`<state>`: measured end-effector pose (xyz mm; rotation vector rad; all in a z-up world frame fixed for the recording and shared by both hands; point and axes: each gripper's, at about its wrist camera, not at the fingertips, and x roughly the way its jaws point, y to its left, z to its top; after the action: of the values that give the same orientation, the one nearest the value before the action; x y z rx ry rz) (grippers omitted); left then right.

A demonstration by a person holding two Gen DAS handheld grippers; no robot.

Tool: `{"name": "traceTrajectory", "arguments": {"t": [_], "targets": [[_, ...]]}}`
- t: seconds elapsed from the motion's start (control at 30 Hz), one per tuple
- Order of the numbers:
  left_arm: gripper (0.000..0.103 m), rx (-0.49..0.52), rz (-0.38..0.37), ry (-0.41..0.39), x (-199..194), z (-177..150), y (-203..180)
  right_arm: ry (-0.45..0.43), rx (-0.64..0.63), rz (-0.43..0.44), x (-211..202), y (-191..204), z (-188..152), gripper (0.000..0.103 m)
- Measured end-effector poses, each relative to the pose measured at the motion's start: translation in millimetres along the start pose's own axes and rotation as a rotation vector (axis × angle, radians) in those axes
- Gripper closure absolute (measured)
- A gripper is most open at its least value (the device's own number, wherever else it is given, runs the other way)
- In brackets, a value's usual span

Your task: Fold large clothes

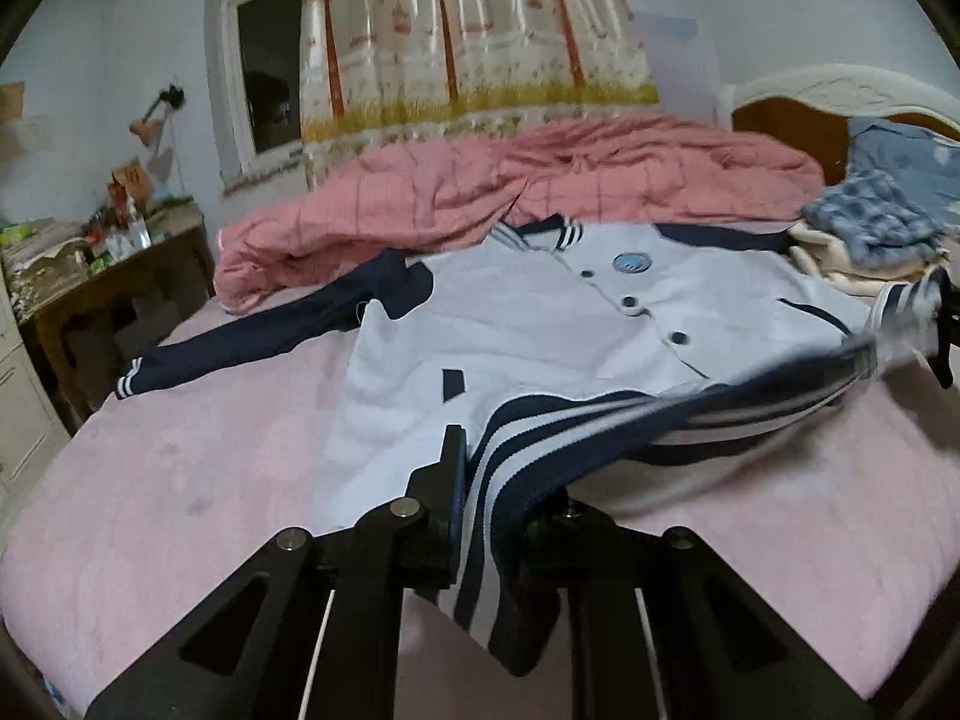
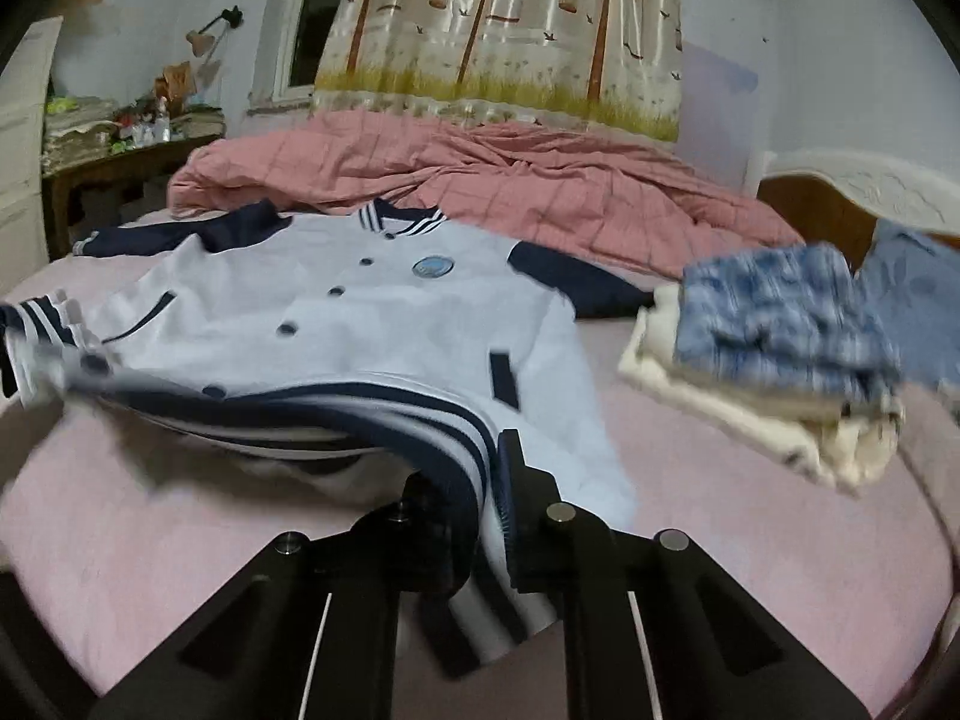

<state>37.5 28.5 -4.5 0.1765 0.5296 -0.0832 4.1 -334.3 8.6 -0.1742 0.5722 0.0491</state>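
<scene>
— Step in hand: bottom fold of the jacket [image 1: 516,324]. Striped hem [image 1: 540,450] pinched at both corners, left gripper [image 1: 480,516] and right gripper [image 2: 486,516] each closed tight on the ribbing, cloth clamped between the pads, hem lifted off the bed sheet [image 1: 180,480] and sagging between the two grips.

— And the rest of the jacket?

— Lying face up, buttons showing, collar toward the pink quilt [image 1: 540,180]; one navy sleeve [image 1: 270,330] stretched out flat beside the body, the other running toward the stack of folded clothes [image 2: 774,348].

— Next move?

— Probably carrying the hem over the body toward the collar, both corners kept level and taut so the fold lands straight. Sleeves not yet tucked in, so maybe worth laying down again first.

— Surroundings?

— Pink sheet under the jacket, smooth. Quilt bunched just beyond the collar, tree-print curtain [image 2: 498,36] and window [image 1: 264,60] behind that. Cluttered desk [image 1: 108,264] off past the outstretched sleeve, headboard [image 2: 852,198] beyond the folded stack.
</scene>
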Motion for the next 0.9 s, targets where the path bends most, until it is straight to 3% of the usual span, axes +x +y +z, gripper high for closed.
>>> {"name": "traceTrajectory", "arguments": {"t": [0.23, 0.33, 0.37, 0.4, 0.43, 0.47, 0.53, 0.57, 0.6, 0.67, 0.8, 0.9], "targets": [[0.089, -0.044, -0.057, 0.242, 91, 24, 11, 0.142, 0.004, 0.018, 94, 2, 43, 0.090], [0.082, -0.027, -0.043, 0.286, 113, 21, 8, 0.196, -0.012, 0.026, 121, 5, 44, 0.090], [0.073, -0.030, -0.040, 0.288, 116, 21, 9, 0.201, -0.014, 0.030, 126, 4, 44, 0.090], [0.065, -0.047, -0.038, 0.280, 116, 21, 12, 0.205, -0.016, 0.046, 128, 2, 43, 0.089], [0.049, -0.062, -0.040, 0.260, 113, 21, 16, 0.213, -0.018, 0.065, 129, 0, 43, 0.087], [0.039, -0.083, -0.088, 0.217, 105, 20, 22, 0.221, -0.009, 0.089, 128, -4, 43, 0.081], [0.035, -0.139, -0.229, 0.133, 83, 18, 37, 0.214, 0.040, 0.149, 117, -16, 43, 0.059], [0.031, -0.157, -0.272, 0.101, 70, 16, 43, 0.200, 0.051, 0.175, 108, -22, 41, 0.037], [0.027, -0.166, -0.287, 0.072, 59, 16, 48, 0.181, 0.047, 0.186, 96, -26, 38, 0.026], [0.016, -0.164, -0.262, 0.022, 37, 14, 54, 0.160, 0.008, 0.170, 78, -28, 34, 0.026], [0.011, -0.130, -0.247, 0.005, 15, 7, 58, 0.102, -0.069, 0.152, 41, -28, 26, 0.026], [0.010, -0.077, -0.201, 0.029, 15, 1, 53, 0.129, -0.136, 0.155, 35, -23, 21, 0.026]]}}
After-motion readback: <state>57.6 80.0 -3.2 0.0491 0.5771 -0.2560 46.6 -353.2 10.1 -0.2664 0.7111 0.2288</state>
